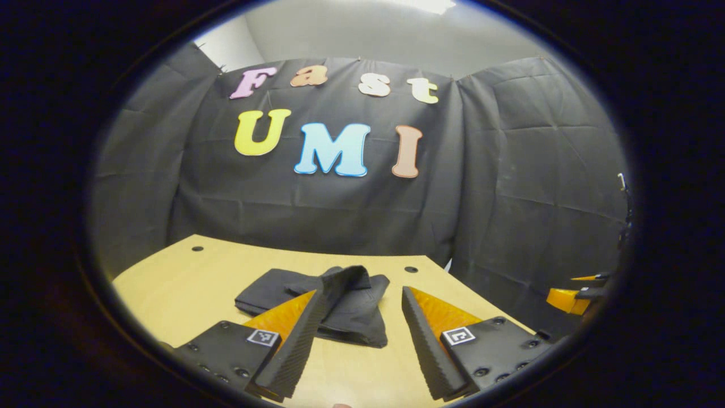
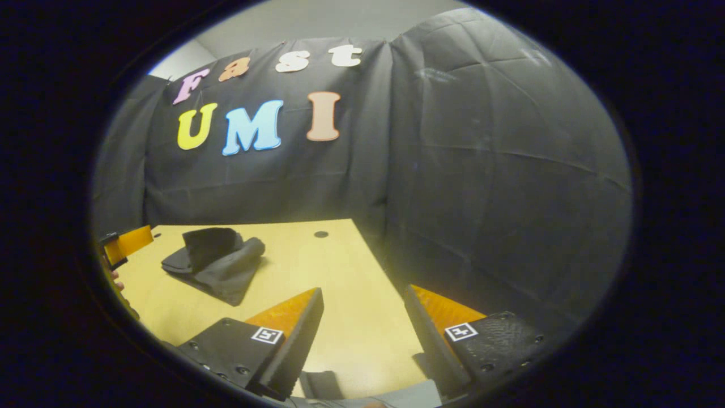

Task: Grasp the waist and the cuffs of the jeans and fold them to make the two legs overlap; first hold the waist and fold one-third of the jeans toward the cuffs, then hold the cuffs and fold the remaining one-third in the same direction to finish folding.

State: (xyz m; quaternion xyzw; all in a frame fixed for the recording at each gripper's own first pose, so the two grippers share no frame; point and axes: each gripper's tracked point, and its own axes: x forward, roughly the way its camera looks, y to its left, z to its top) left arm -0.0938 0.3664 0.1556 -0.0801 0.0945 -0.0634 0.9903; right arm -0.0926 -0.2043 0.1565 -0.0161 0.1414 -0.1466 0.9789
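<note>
Dark denim, the jeans (image 1: 323,309) lie folded into a compact bundle on the pale wooden surface (image 1: 181,289), toward its far side, with one flap standing up on top. My left hand-held gripper (image 1: 357,340) hangs above the surface just in front of the bundle, jaws spread wide and holding nothing. My right hand-held gripper (image 2: 362,334) is also spread open and empty, off toward the surface's right edge and well apart from the jeans (image 2: 218,260).
</note>
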